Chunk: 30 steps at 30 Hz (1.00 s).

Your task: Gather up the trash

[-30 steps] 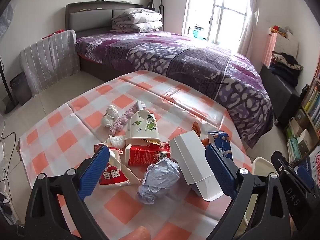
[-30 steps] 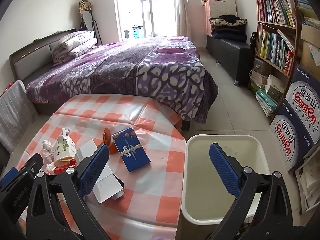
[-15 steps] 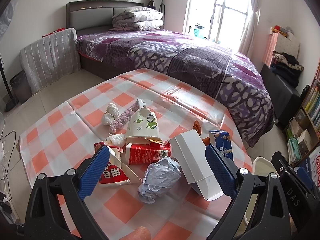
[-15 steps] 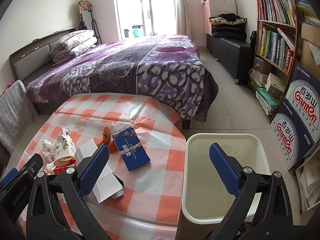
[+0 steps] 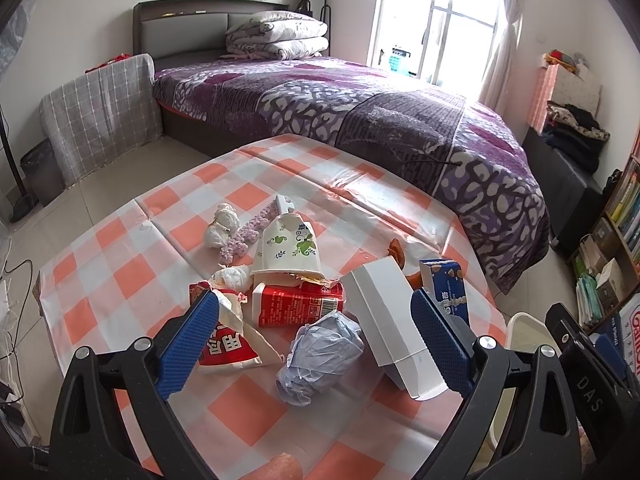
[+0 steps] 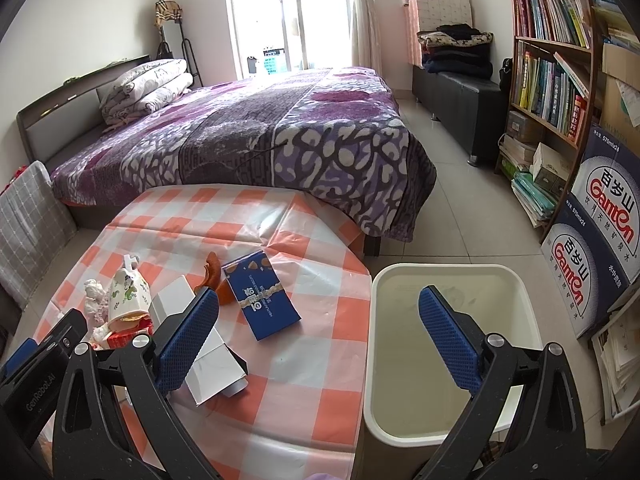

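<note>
Left gripper [image 5: 316,336] is seen with jaws spread wide and nothing held, poised above the trash heap on the checked tablecloth [image 5: 132,264]. Between the two blue pads, lower down on the table, a crumpled pale-blue wad [image 5: 320,354] is framed, with a red carton [image 5: 298,305] lying on its side just behind it. A red-and-white wrapper [image 5: 230,346] is partly covered by the left pad; a white box [image 5: 394,330] is partly covered by the right pad. Behind these a white floral carton [image 5: 288,250], white tissue balls [image 5: 220,226] and a pinkish strip [image 5: 248,232] are noted. Right gripper [image 6: 318,344] is likewise held open and empty, its left pad over the table's edge, its right pad over the cream bin [image 6: 448,276], which stands beside the table. A blue box [image 6: 260,300] lies flat ahead of the left pad, touching an orange-brown scrap [image 6: 214,278]. The scrap is half hidden and cannot be identified. The bin's near rim is cut off behind the gripper frame. Carton lettering is too blurred to read.
</note>
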{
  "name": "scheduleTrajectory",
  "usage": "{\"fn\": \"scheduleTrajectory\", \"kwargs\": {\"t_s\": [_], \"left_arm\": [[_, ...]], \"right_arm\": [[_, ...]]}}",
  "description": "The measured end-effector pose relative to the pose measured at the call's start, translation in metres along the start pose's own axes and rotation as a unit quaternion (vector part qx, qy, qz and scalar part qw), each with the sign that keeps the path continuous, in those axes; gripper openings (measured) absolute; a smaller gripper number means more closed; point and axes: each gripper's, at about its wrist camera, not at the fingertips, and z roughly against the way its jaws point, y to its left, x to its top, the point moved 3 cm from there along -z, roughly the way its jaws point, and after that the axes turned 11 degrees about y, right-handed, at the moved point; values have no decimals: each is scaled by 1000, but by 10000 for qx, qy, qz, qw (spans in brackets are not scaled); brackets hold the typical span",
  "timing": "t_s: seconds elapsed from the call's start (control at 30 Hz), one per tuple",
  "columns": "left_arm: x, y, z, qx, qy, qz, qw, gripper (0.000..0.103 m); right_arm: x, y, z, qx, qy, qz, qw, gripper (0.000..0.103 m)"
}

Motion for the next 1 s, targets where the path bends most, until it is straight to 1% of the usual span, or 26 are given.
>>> {"fn": "scheduleTrajectory", "kwargs": {"t_s": [1.0], "left_arm": [[-1, 3, -5, 4, 51, 17, 10000, 94]], "right_arm": [[-1, -1, -2, 15, 44, -21, 10000, 96]]}}
